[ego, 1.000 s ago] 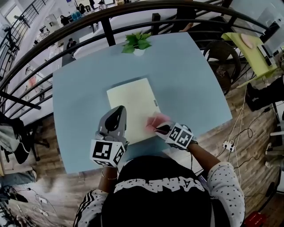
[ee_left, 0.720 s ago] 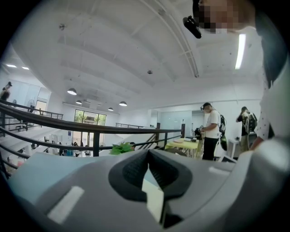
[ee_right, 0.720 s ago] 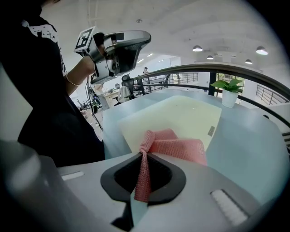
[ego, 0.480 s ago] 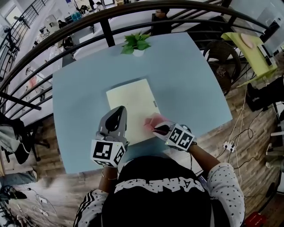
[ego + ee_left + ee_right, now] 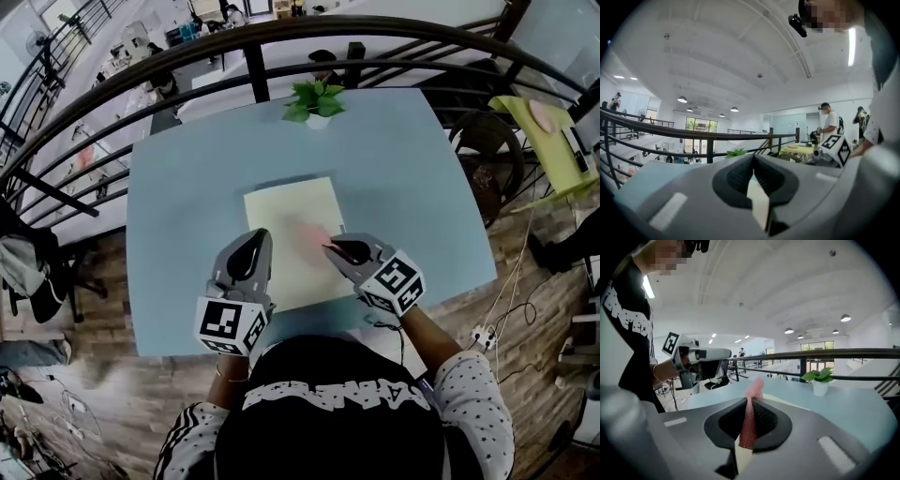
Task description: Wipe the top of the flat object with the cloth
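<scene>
A pale yellow flat board (image 5: 286, 220) lies in the middle of the light blue table (image 5: 412, 187). My right gripper (image 5: 334, 248) is shut on a pink mesh cloth (image 5: 310, 234), which rests on the board's right half. In the right gripper view the cloth (image 5: 749, 423) runs up between the shut jaws of that gripper (image 5: 750, 401) and sticks out beyond them. My left gripper (image 5: 250, 247) hovers over or rests at the board's left edge. Its jaws (image 5: 753, 171) are shut, with nothing held between them.
A small potted plant (image 5: 316, 98) stands at the table's far edge, against a dark curved railing (image 5: 281, 37). A yellow-green table (image 5: 544, 131) with items on it stands to the right. Cables and a power strip (image 5: 485, 333) lie on the wooden floor.
My right gripper has pushed the pink cloth forward and left, from the board's near right corner toward its middle. The left gripper has kept its place at the board's left edge.
</scene>
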Demonstrator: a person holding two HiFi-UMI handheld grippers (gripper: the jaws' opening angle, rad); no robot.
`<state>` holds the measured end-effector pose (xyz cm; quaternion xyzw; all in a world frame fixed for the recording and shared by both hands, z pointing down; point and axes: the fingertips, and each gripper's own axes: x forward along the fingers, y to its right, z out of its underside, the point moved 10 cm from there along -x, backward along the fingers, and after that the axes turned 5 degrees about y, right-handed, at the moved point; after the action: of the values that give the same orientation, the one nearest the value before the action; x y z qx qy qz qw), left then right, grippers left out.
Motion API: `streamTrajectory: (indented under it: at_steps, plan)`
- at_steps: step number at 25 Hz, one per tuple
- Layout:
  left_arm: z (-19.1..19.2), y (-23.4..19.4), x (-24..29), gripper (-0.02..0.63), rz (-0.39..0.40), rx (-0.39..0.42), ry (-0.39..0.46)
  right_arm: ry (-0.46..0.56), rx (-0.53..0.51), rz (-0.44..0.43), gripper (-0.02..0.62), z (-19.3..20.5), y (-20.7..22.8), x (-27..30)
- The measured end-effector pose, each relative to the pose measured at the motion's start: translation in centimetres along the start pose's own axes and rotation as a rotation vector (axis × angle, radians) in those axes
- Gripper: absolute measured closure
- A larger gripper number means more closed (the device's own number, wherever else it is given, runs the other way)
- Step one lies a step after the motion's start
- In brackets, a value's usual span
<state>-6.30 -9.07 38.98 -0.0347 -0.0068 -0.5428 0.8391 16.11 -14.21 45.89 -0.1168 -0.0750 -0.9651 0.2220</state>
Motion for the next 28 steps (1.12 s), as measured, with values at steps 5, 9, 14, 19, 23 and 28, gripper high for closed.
streamTrajectory:
  at_steps: [5,9,14,19,23,28]
  plan:
    - [-0.1,-0.7,-1.3,0.606,-0.041,0.006,0.002,0.161,0.014,0.023,0.581,-2.7,0.1,0.3]
    - [-0.3,-1.4,-2.3,0.606,-0.078,0.007,0.009,0.241,-0.001,0.020,0.581,-4.6,-0.2,0.7]
    - [-0.5,-1.9,-3.0,0.606,-0.106,0.011,0.012,0.302,-0.003,0.019,0.581,-6.0,-0.3,1.3]
    - [-0.4,-2.2,-3.2,0.606,-0.116,0.010,0.018,0.294,-0.034,0.015,0.581,-6.2,-0.6,1.7]
    - [-0.3,-2.6,-3.3,0.606,-0.117,0.012,0.017,0.288,-0.030,0.009,0.581,-6.4,-0.7,2.1]
    - [-0.2,-2.9,-3.4,0.606,-0.124,0.006,0.014,0.289,-0.025,0.006,0.581,-6.6,-0.8,2.5]
